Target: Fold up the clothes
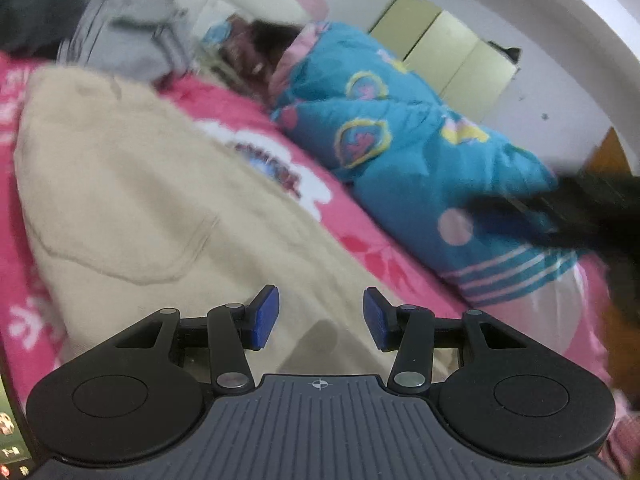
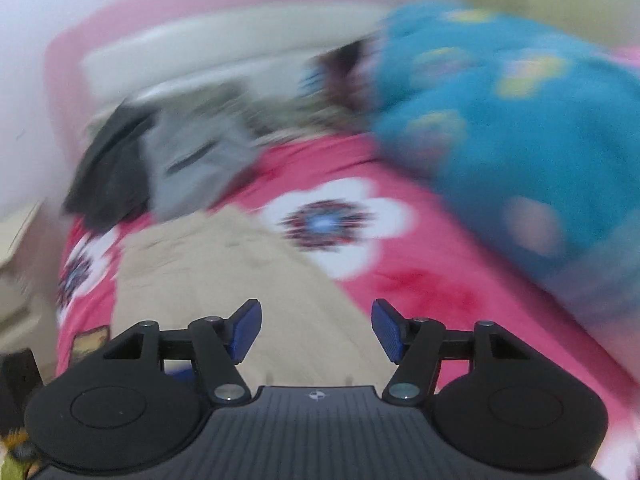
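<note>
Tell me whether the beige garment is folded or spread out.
Spread out: the beige garment lies flat across the pink bedsheet, one pocket showing.

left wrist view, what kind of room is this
Most likely a bedroom, with clothes being folded on a bed. A pink flowered bedsheet covers the surface, a bunched blue patterned quilt lies along the far side, and a beige garment is spread flat beside a heap of grey clothes.

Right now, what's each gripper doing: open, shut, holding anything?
Left gripper: open, nothing between the pads, over the beige garment.
Right gripper: open, empty.
</note>
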Motion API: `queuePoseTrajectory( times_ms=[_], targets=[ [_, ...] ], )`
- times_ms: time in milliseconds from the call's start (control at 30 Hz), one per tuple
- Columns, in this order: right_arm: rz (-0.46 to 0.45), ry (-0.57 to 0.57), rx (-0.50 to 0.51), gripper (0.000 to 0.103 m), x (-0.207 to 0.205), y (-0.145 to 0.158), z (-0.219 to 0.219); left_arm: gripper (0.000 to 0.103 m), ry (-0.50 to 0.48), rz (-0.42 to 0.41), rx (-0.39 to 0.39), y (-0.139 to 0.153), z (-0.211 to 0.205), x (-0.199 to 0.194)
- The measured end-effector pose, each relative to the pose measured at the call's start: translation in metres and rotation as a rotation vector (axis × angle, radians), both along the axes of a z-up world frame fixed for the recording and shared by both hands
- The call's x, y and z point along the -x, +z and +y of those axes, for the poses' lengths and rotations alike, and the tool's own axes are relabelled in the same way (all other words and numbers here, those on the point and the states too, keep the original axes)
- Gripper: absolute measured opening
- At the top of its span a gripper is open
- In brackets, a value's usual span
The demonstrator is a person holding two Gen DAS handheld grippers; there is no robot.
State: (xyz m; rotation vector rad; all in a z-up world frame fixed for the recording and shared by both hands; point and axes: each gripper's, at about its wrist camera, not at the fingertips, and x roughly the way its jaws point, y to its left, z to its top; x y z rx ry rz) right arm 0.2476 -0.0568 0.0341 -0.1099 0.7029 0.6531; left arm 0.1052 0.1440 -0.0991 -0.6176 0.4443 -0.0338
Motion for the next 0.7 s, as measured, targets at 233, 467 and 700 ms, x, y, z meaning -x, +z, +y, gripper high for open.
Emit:
queuePoseTrajectory(
  times_ms=[233, 467, 700],
  targets=[
    [0.016, 0.326, 0.157, 0.054, -0.076, -0.044, 0.141, 0.046, 0.008, 0.014, 0.105, -0.005, 0.015, 0.001],
    [0.108, 0.374, 0.220, 0.059, -0.118, -0.081, 0.190, 0.045, -0.013, 0.027, 0.161, -0.006, 0.023, 0.001],
    [0.129, 0.441, 0.231, 0.023, -0.111, -0.078, 0.198, 0.044, -0.033, 0.028, 0.235, -0.007, 0.032, 0.003]
  ],
)
